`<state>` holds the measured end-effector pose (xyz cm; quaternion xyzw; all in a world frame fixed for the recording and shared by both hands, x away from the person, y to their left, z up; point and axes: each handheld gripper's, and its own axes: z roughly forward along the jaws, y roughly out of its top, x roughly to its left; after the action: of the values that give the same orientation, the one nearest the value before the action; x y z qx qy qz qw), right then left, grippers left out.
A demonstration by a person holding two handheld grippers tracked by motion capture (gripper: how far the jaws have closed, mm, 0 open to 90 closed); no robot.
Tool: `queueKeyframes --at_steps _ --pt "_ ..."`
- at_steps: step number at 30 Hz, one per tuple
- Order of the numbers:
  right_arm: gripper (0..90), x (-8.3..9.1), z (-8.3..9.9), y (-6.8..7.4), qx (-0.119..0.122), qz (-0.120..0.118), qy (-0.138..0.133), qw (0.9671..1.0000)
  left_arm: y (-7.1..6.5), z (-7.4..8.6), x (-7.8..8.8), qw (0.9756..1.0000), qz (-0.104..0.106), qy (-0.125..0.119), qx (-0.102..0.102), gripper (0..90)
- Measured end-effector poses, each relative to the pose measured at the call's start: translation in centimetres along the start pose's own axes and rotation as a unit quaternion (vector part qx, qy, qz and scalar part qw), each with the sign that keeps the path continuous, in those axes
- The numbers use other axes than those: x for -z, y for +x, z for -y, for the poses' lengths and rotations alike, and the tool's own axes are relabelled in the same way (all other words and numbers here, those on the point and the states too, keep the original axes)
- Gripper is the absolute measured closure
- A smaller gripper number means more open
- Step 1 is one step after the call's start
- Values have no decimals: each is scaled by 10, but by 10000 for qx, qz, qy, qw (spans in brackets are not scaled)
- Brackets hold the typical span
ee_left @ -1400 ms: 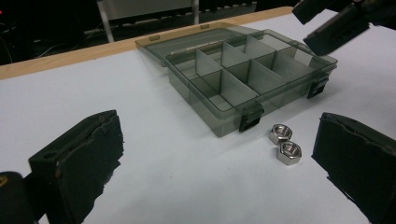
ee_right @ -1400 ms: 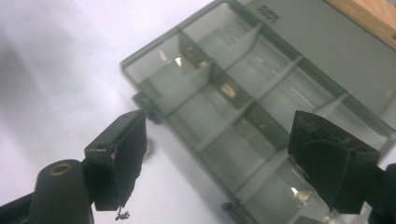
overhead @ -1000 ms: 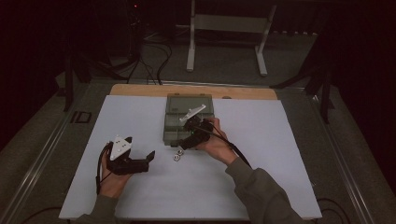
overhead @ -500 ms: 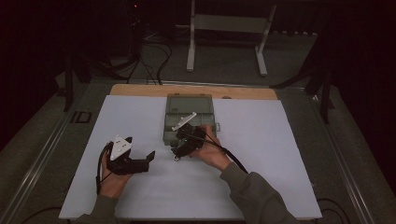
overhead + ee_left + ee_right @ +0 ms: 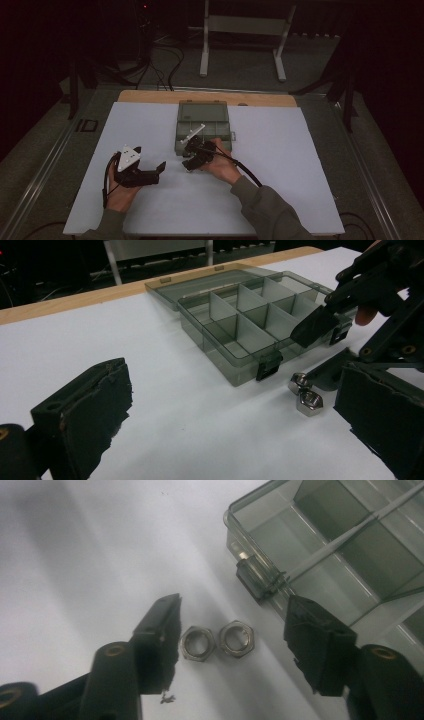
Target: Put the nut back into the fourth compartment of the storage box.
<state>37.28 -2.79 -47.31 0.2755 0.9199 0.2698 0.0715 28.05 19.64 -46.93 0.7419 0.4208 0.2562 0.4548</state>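
Observation:
Two steel hex nuts (image 5: 198, 643) (image 5: 237, 638) lie side by side on the white sheet, just in front of a clear grey compartment box (image 5: 186, 131) whose lid lies open behind it. My right gripper (image 5: 231, 611) points down at the sheet with both nuts between its jaws. The jaws have just been closing. One pad is at the left nut's edge and the other stands apart from the right nut. The left gripper view shows the same nuts (image 5: 309, 403) under the right gripper (image 5: 320, 352). My left gripper (image 5: 159, 172) rests open on the sheet, holding nothing.
The box (image 5: 220, 347) has several compartments and two black latches on its front wall. A wooden strip (image 5: 150, 96) borders the sheet's far edge. Beyond the table stand a white metal frame (image 5: 242, 25) and floor cables. The right gripper's cable (image 5: 245, 170) trails over the forearm.
My right gripper has come down from over the box's front to the nuts on the sheet, and its jaws have narrowed. The left gripper has stayed put.

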Motion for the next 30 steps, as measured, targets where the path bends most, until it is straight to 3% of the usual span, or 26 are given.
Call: queueKeyframes --at_steps 4,7,19,26,30 --pt "446 -5 1 0 -36 16 80 10000 0 0 0 10000 5 0 -5 20" --pt "511 -11 1 -3 -194 32 103 9998 0 0 0 10000 4 2 -4 22" --pt "612 -12 3 -4 -379 37 212 9991 0 0 0 10000 14 6 -6 23" --pt "644 -19 4 -5 -493 118 330 9982 0 0 0 10000 14 8 3 23" --pt "643 -22 3 -8 -680 102 336 9971 0 0 -1 10000 17 11 5 23"
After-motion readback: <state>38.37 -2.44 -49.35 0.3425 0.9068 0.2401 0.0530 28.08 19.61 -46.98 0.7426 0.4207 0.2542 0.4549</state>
